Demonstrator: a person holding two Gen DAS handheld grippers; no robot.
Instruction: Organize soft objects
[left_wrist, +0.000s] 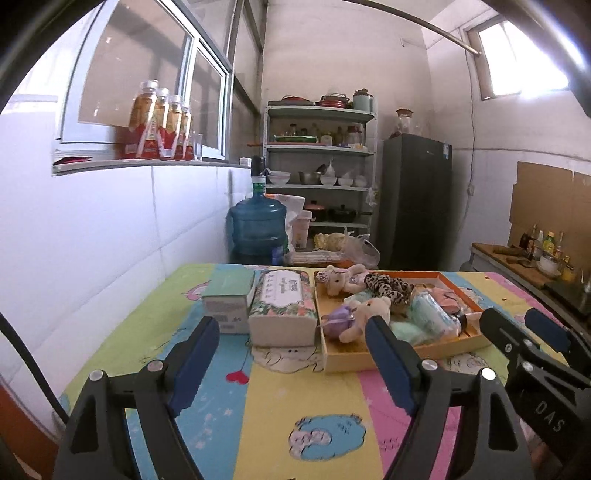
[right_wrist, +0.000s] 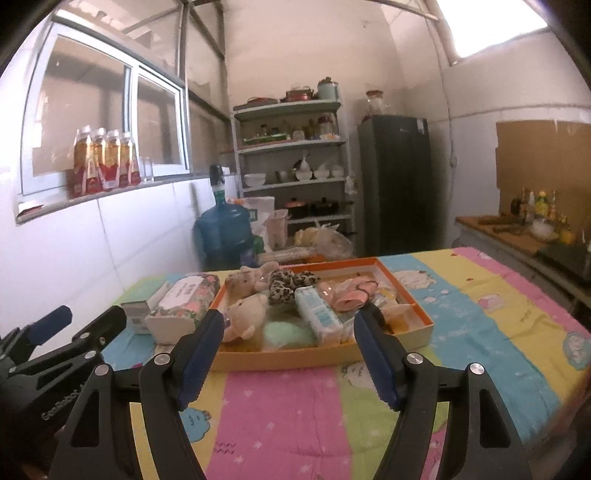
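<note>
An orange-rimmed tray (left_wrist: 380, 360) (right_wrist: 295, 360) on the colourful quilted table holds several soft things: a beige plush bear (left_wrist: 364, 317) (right_wrist: 245, 314), a second plush (left_wrist: 338, 282) (right_wrist: 245, 280), a leopard-print scrunchie (left_wrist: 389, 286) (right_wrist: 290, 282), a mint fluffy piece (right_wrist: 284, 332) and a pale blue pack (left_wrist: 430, 312) (right_wrist: 319, 314). My left gripper (left_wrist: 291, 332) is open and empty, above the table in front of the tissue pack. My right gripper (right_wrist: 290, 325) is open and empty, just in front of the tray. It also shows in the left wrist view (left_wrist: 517, 325).
A floral tissue pack (left_wrist: 282, 306) (right_wrist: 184, 306) and a small white-green box (left_wrist: 227, 304) (right_wrist: 135, 314) lie left of the tray. A tiled wall runs along the left. A blue water jug (left_wrist: 256, 230), shelves (left_wrist: 319, 166) and a dark fridge (left_wrist: 415, 201) stand beyond the table.
</note>
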